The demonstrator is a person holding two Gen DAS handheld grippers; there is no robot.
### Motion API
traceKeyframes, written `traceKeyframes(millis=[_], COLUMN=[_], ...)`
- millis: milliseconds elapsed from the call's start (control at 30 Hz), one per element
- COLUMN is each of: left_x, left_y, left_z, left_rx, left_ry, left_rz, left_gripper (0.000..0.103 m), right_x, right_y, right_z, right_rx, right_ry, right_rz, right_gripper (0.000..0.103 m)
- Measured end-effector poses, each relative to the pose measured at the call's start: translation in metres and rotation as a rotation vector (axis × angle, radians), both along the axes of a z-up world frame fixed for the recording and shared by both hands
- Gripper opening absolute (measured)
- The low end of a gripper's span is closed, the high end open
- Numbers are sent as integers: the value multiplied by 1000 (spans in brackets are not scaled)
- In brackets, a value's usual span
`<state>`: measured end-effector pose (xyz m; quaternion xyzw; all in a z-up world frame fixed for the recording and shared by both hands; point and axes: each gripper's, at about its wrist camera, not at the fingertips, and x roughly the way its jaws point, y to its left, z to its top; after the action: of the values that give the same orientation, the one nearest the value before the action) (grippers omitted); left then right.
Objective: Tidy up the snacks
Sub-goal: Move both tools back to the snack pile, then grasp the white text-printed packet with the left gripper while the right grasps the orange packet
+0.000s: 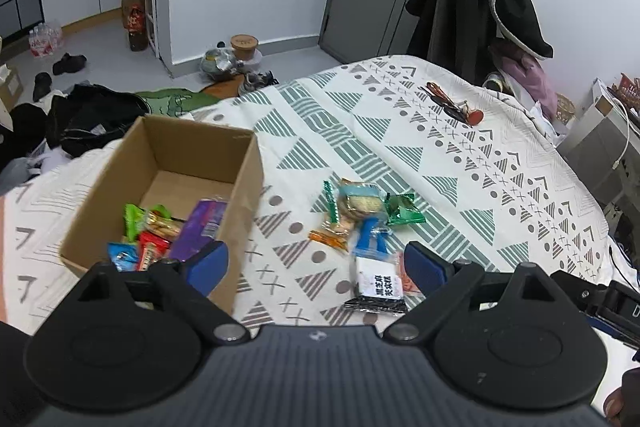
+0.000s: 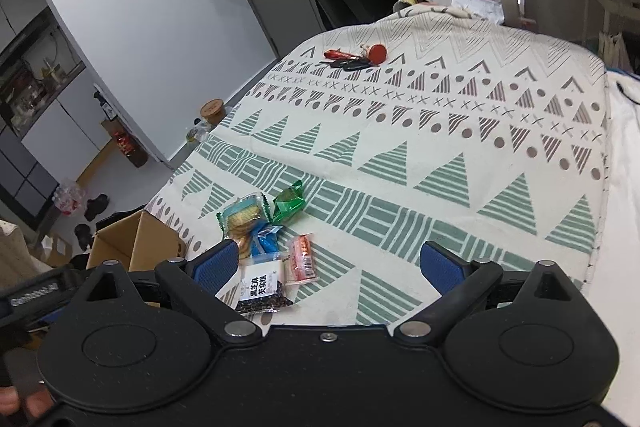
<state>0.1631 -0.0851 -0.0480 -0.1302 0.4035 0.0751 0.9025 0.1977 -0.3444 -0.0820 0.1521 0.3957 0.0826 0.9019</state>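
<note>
The patterned bed (image 2: 460, 131) lies bare and passable right of the snack cluster (image 1: 360, 223) as far as the keys (image 2: 352, 61) near its far edge, while the cardboard box (image 1: 244, 187), its far half unfilled, walls the cluster's left side.

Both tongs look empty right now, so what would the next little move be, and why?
Probably lower the open left tongs onto the black-and-white packet, the loose snack nearest them. Several packets already lie in the cardboard box, while a handful still sit on the patterned cloth beside it. The right tongs are open too and hold nothing.
</note>
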Motion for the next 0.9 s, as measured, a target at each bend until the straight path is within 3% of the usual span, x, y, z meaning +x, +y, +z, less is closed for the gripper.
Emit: traceKeyframes(millis=[200,633,900], left_x=[14,49,72], left_y=[-7,-18,-33], left_z=[-18,-71,-99], left_rx=[-35,-89,-105], left_ry=[12,102,153], left_rz=[-4,-22,-43], left_gripper=[94,92,91], right_x=[13,51,69], right_y=[6,21,26], right_z=[-8,-43,-58], right_rx=[31,81,88], right_ry=[23,161,201], right_rz=[29,29,20], right_gripper=[91,60,54])
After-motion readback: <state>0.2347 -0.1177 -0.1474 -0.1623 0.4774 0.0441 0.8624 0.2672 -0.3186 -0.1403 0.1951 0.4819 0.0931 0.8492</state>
